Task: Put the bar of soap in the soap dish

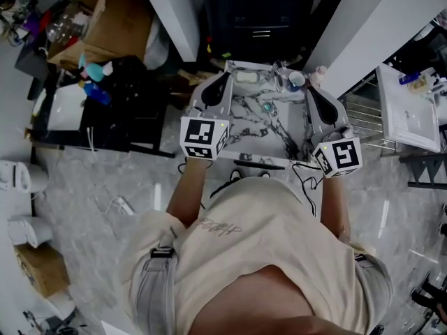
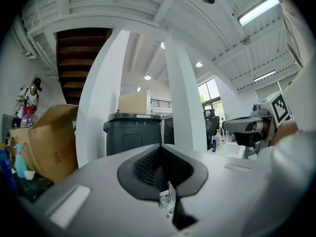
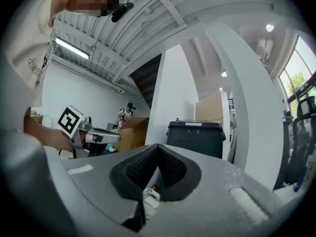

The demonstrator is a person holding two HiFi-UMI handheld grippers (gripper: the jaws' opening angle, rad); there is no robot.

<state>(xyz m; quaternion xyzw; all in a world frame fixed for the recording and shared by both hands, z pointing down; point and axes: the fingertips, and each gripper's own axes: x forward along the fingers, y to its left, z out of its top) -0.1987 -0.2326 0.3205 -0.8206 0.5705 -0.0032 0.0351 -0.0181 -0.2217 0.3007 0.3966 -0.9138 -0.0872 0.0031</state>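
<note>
The marble-patterned table (image 1: pixel 251 128) lies in front of me in the head view. At its far edge sits a pale rectangular dish (image 1: pixel 246 77); whether soap lies in it I cannot tell. A small teal thing (image 1: pixel 267 107) rests near the table's middle. My left gripper (image 1: pixel 225 75) hovers over the table's left side, jaws together and empty. My right gripper (image 1: pixel 311 91) hangs over the right side, also shut and empty. Both gripper views look level across the room, with the left gripper (image 2: pixel 161 146) and right gripper (image 3: pixel 158 145) showing only closed jaws; the table is out of their sight.
A cup (image 1: pixel 296 81) and a pink item (image 1: pixel 320 72) stand at the table's far right. A cardboard box (image 1: pixel 105 26) and a dark cluttered stand (image 1: pixel 119 96) are at the left, a wire rack (image 1: pixel 363 121) at the right. A black bin (image 2: pixel 132 132) and white pillars stand ahead.
</note>
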